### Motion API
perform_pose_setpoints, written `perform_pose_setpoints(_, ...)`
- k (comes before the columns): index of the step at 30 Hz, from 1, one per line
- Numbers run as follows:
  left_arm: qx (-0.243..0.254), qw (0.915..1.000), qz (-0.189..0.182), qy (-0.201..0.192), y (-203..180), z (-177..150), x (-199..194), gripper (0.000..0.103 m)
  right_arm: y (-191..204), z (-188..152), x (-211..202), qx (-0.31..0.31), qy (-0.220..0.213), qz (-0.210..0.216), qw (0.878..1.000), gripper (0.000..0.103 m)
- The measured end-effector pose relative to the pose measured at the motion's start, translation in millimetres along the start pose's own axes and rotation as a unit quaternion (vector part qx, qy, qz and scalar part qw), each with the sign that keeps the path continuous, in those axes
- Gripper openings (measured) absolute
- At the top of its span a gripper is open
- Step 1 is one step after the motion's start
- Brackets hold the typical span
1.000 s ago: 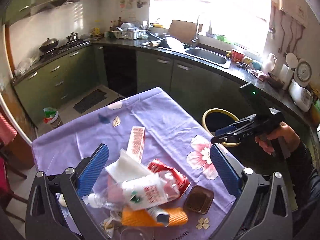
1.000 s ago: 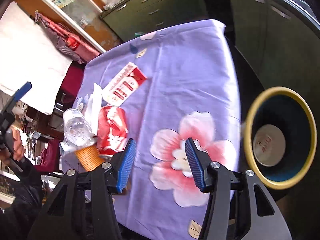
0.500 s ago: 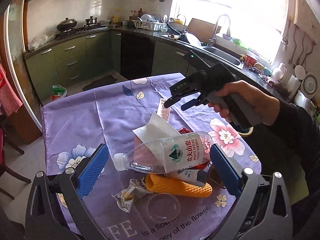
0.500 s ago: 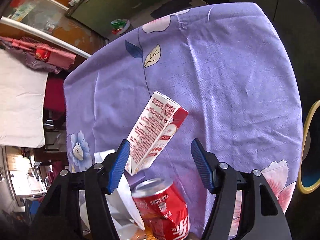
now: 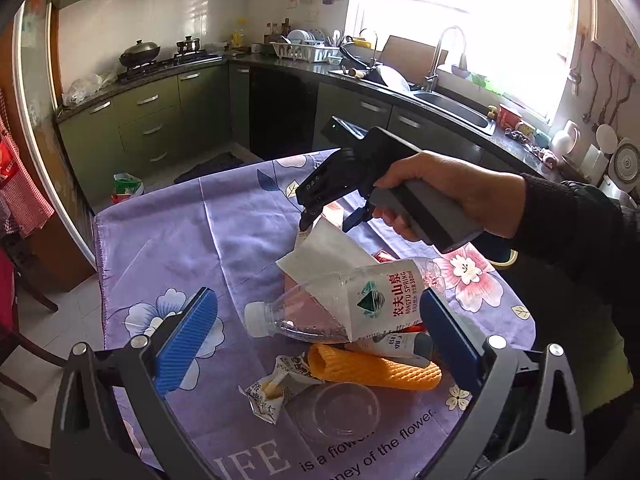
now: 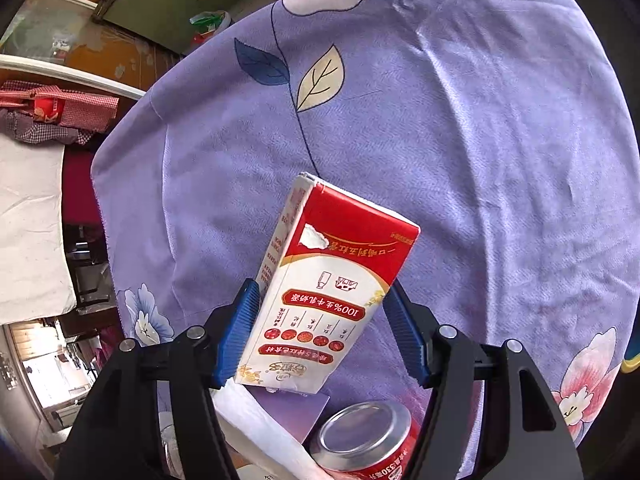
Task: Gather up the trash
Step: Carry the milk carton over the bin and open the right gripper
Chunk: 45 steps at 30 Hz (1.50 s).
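Kitchen cabinets and a bright window ring a counter [image 5: 168, 240] draped in purple flowered cloth, and nearly all the trash still lies on it. At the left of the left wrist view the left claw [image 5: 316, 336] hangs released, its blue pads spread wide and gripping nothing, above the near heap. Between those pads lies a clear water bottle [image 5: 340, 304] on its side, cap pointing left. Nearer than the bottle sit a torn snack wrapper [image 5: 272, 388], an orange foam sleeve [image 5: 372, 370] and a clear plastic lid [image 5: 340, 410], all close together. A white napkin [image 5: 320, 252] juts up just beyond the bottle. Farther right, the right claw [image 6: 320, 320], held in the person's right hand [image 5: 448, 200], is clenched on a red and white milk carton [image 6: 324, 292] by its lower part, and the carton appears tilted and lifted off the cloth, though whether it is fully clear of it I cannot tell. Under that claw a red soda can [image 6: 364, 440] lies beside the napkin. At the far right edge of the left wrist view only a sliver of a yellow bin rim [image 5: 506, 258] shows behind the sleeve. My judgement is that collection is at an early stage: one item is in hand and not yet binned, while bottle, can, wrapper, sleeve, lid and napkin all remain.
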<state>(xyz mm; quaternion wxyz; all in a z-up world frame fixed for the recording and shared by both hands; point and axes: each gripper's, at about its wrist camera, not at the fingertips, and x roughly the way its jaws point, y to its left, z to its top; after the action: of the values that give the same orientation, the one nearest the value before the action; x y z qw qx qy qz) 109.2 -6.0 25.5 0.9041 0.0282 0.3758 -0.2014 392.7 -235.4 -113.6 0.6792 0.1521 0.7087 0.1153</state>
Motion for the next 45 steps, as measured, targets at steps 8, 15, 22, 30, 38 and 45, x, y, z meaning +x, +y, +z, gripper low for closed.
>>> perform_pose_setpoints(8,-0.004,1.0,-0.006,-0.001,1.7,-1.6,-1.4,0.096,12.3,3.5,-4.0,-0.047,-0.029,-0.016,0.998,0.053)
perform_pose_setpoints(15,-0.007,0.9999,-0.008,-0.009,-2.3,-2.1,-4.7,0.096,11.1,7.5,-41.5,-0.079,-0.08,-0.032,0.993,0.053)
perform_pose_setpoints(22,-0.025,0.9994,-0.01,-0.024,-2.0,-4.1,-7.6,0.096,-21.9,-34.8,-112.3,-0.121,-0.138,-0.03,0.983,0.053)
perform_pose_setpoints(30,-0.051,0.9974,-0.013,-0.05,-6.0,-9.1,-8.7,0.096,-180.7,-87.0,-188.5,-0.053,-0.198,-0.078,0.976,0.053)
perform_pose_setpoints(38,-0.054,0.9964,-0.006,-0.065,-19.7,-11.7,-7.6,0.096,-343.3,-84.7,-169.4,0.06,-0.184,-0.162,0.968,0.053)
perform_pose_setpoints(45,-0.047,0.9971,0.008,-0.059,-26.0,-10.0,-9.5,0.096,-405.1,-68.9,-133.6,0.097,-0.15,-0.178,0.968,0.053)
